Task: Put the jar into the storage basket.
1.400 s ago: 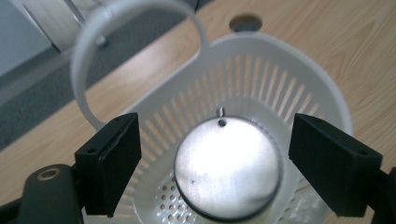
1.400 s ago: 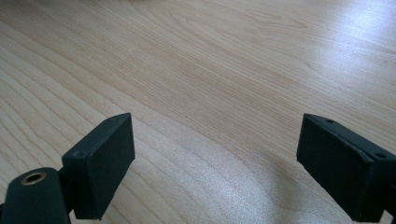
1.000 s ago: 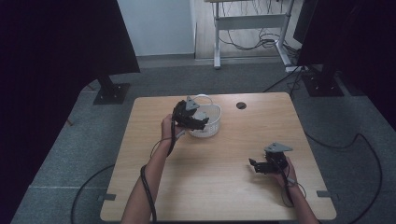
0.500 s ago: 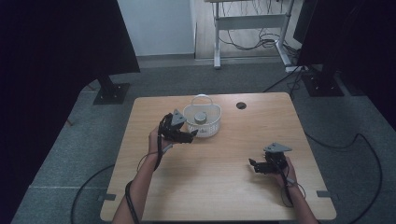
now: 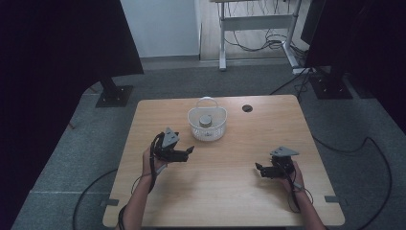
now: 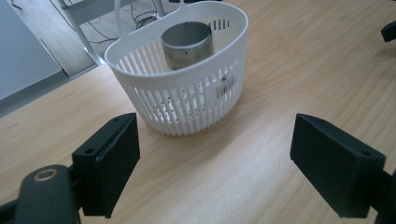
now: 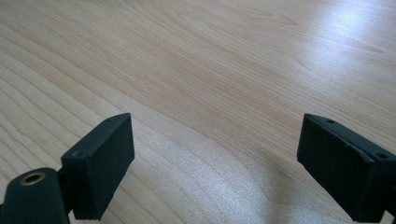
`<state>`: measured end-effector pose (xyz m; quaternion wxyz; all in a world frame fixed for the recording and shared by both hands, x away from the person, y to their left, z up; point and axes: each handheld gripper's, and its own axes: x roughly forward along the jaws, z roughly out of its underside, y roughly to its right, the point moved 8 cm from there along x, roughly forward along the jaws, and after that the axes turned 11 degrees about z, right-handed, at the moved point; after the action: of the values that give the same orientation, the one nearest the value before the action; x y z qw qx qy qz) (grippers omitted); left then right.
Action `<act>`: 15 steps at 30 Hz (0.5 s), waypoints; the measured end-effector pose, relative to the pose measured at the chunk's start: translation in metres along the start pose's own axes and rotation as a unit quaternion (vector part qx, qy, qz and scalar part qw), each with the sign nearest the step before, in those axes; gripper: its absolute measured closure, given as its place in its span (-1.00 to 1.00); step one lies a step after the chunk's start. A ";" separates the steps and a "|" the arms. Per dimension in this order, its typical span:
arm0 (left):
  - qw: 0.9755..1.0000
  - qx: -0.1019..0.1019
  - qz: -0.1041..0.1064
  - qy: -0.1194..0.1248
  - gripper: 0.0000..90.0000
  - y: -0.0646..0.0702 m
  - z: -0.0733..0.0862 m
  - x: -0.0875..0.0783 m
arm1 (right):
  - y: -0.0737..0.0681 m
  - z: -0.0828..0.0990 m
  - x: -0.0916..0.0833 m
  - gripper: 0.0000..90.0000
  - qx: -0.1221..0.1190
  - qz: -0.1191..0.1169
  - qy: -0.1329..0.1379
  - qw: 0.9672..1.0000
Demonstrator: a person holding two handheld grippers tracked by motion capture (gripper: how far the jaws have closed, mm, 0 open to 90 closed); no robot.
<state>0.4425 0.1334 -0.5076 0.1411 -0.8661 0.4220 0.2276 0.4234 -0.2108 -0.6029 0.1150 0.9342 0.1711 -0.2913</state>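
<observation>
A white slatted basket (image 5: 194, 127) (image 6: 187, 107) with a handle stands at the back middle of the wooden table. A grey metal cylinder (image 5: 205, 120) (image 6: 187, 44) stands upright inside it. My left gripper (image 5: 187, 152) (image 6: 217, 161) hovers open in front and to the left of the basket, empty, its jaws wide apart and pointed at the basket. My right gripper (image 5: 259, 168) (image 7: 219, 168) is open over bare wood at the front right, with nothing between its jaws.
The wooden table (image 5: 225, 191) has a round cable hole (image 5: 247, 108) near its back edge. A desk frame with cables (image 5: 258, 28) and dark stands (image 5: 112, 93) sit on the floor beyond.
My left gripper has drawn back from above the basket toward the front left and now sits low before it. The metal cylinder stays in the basket. The right gripper has not moved.
</observation>
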 end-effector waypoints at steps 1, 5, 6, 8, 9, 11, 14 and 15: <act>1.000 0.002 -0.002 0.001 -0.66 0.002 0.003 -0.003 | 0.000 0.000 0.000 -0.76 0.000 0.000 0.000 1.000; 1.000 -0.002 -0.006 0.005 -0.66 0.010 0.016 -0.012 | 0.000 0.000 0.000 -0.76 -0.001 0.001 0.000 1.000; 1.000 -0.003 -0.007 0.006 -0.66 0.012 0.020 -0.015 | 0.000 0.000 0.000 -0.76 -0.001 0.002 0.000 1.000; 1.000 -0.006 -0.008 0.006 -0.66 0.015 0.026 -0.019 | 0.000 0.000 0.000 -0.76 -0.001 0.002 0.000 1.000; 1.000 -0.009 -0.009 0.008 -0.66 0.017 0.032 -0.022 | 0.000 0.000 0.000 -0.76 0.000 0.002 0.000 1.000; 1.000 -0.009 -0.010 0.007 -0.66 0.018 0.035 -0.023 | 0.000 0.000 0.000 -0.76 -0.001 0.002 0.000 1.000; 1.000 -0.012 -0.015 0.001 -0.66 0.023 0.050 -0.027 | 0.000 0.000 0.000 -0.76 0.000 0.002 -0.001 1.000; 1.000 -0.012 -0.017 0.000 -0.67 0.024 0.053 -0.028 | 0.000 0.000 0.000 -0.76 0.000 0.003 -0.001 1.000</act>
<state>0.3937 0.1610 -0.5394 0.1341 -0.8748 0.4048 0.2299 0.4234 -0.2106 -0.6031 0.1162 0.9344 0.1688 -0.2915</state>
